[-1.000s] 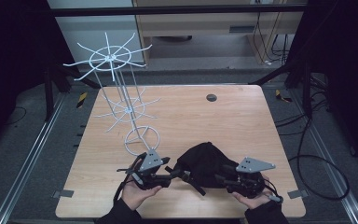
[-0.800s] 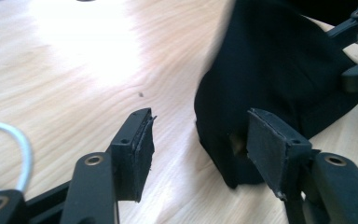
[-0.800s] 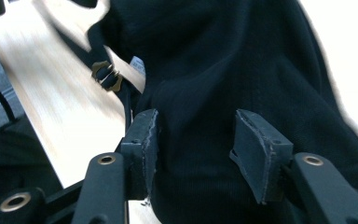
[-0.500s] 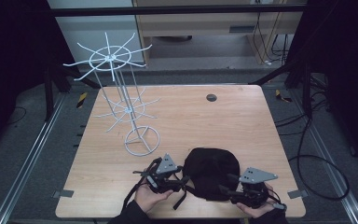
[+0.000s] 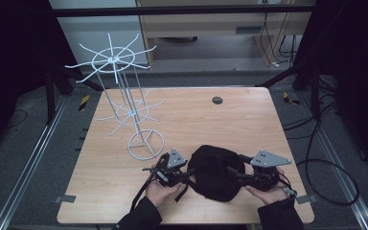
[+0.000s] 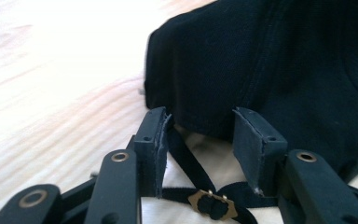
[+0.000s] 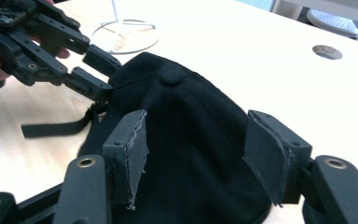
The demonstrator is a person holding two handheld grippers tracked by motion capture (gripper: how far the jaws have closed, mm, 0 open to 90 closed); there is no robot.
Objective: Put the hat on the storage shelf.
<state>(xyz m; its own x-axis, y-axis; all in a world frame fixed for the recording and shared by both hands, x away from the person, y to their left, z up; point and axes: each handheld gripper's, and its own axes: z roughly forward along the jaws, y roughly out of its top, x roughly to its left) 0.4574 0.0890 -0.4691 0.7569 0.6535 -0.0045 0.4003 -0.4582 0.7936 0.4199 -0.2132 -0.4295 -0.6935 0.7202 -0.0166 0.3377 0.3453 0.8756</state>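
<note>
1. One wooden table (image 5: 249, 120) spans the frame's middle.
2. One white wire rack (image 5: 124, 110) stands upper left.
3. One black cap (image 5: 215, 172) lies lower centre, between two grippers.
4. Left gripper (image 5: 188, 174): jaws spread at the cap's edge.
5. Right gripper (image 5: 233, 173): jaws spread over the cap.

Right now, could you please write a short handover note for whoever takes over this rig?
Left gripper: open, fingers at the rear edge of the black cap, above its strap and brass buckle; nothing clamped.
Right gripper: open, fingers spread on either side of the cap's crown; no grip.
The cap lies on the table near the front edge, between both grippers. The white wire rack stands upright at the back left, its hooks bare.
Done: cap brought between the grippers.
Left: probably grasp the cap, lift it and hang it on the rack.
</note>
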